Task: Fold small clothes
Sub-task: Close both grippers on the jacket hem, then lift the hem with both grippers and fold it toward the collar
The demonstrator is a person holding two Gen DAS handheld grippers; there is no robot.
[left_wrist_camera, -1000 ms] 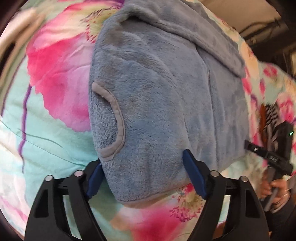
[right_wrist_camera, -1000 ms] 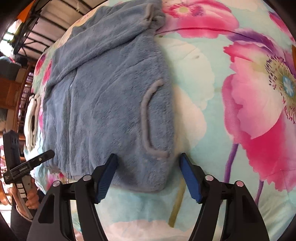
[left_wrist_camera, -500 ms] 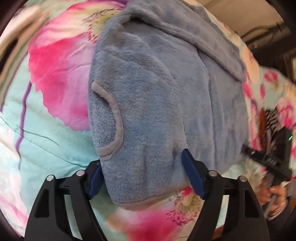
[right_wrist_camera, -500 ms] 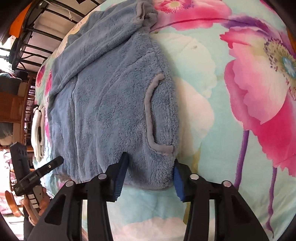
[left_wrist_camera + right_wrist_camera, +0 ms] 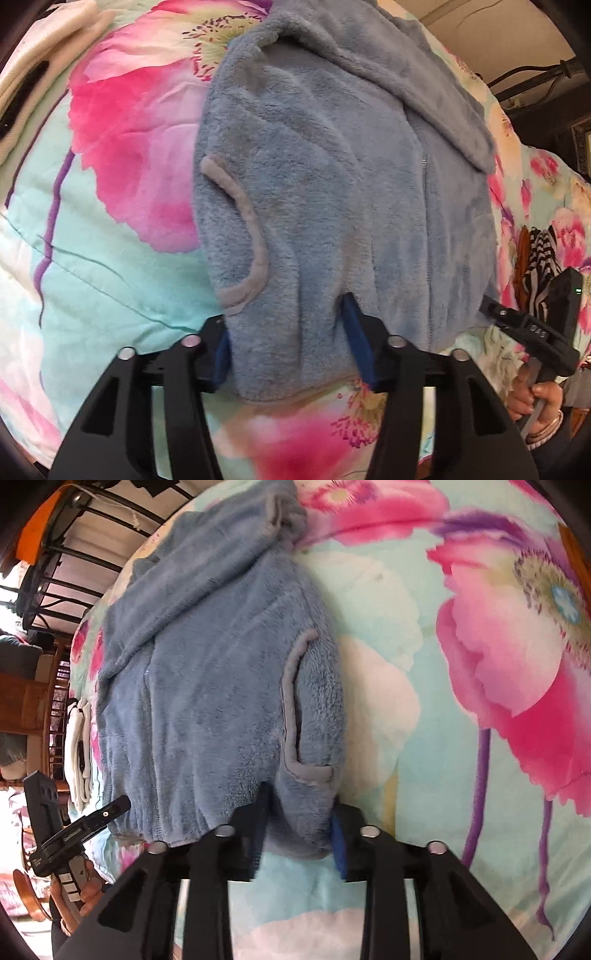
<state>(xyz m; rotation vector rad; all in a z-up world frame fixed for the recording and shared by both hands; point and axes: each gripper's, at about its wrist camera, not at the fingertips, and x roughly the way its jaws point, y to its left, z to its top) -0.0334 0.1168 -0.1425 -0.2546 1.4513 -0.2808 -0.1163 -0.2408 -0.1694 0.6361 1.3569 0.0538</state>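
— What was altered since a second before?

— Both pairs of jaws were brought inward. The left gripper [image 5: 291,343] was narrowed onto the near hem of the blue fleece jacket [image 5: 332,192], its blue pads pressed into the pile. The right gripper [image 5: 299,827] was closed from a wide stance to a clamp on the hem corner below the grey-trimmed pocket [image 5: 295,716].

— And where was the jacket found?

— It was left spread flat on the floral bedspread [image 5: 461,664], a sleeve laid across its upper part, unchanged.
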